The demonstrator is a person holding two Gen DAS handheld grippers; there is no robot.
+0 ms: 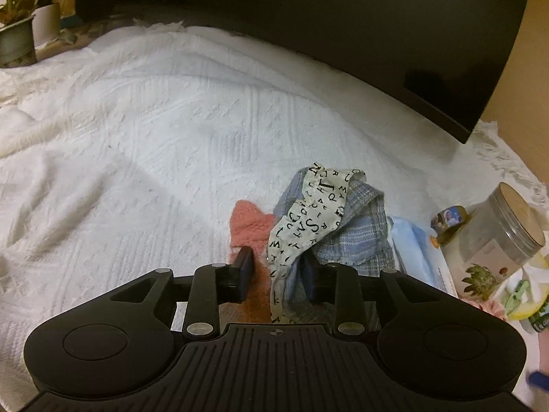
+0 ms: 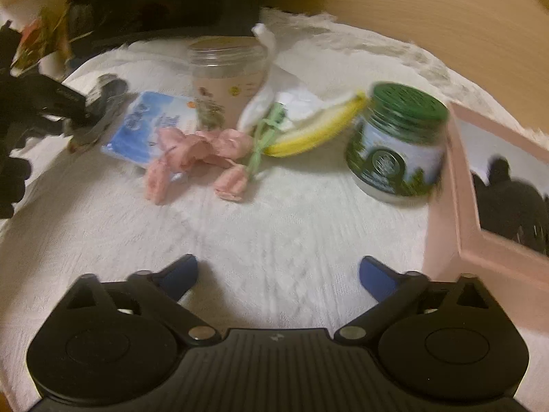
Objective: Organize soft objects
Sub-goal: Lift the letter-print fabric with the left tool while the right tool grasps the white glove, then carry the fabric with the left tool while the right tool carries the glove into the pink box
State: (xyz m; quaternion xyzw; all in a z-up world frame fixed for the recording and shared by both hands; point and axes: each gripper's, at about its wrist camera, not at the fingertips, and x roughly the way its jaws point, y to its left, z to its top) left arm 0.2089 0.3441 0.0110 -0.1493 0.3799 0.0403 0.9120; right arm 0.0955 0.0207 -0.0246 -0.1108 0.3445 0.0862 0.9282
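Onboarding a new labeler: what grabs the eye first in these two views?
In the left wrist view, a letter-print cloth heaped with blue plaid fabric and a pink cloth on the white bedspread, between the left gripper jaws. In the right wrist view, a green-lidded jar beside a pink box.

Lying near left on the white textured blanket (image 1: 137,144) are three cloths: one pink fuzzy cloth (image 1: 248,223), one letter-printed cream scarf (image 1: 308,219), one blue plaid cloth (image 1: 357,233). Standing far right are two lidded jars: one clear plastic jar (image 2: 228,75), one green-lidded jar (image 2: 398,144).
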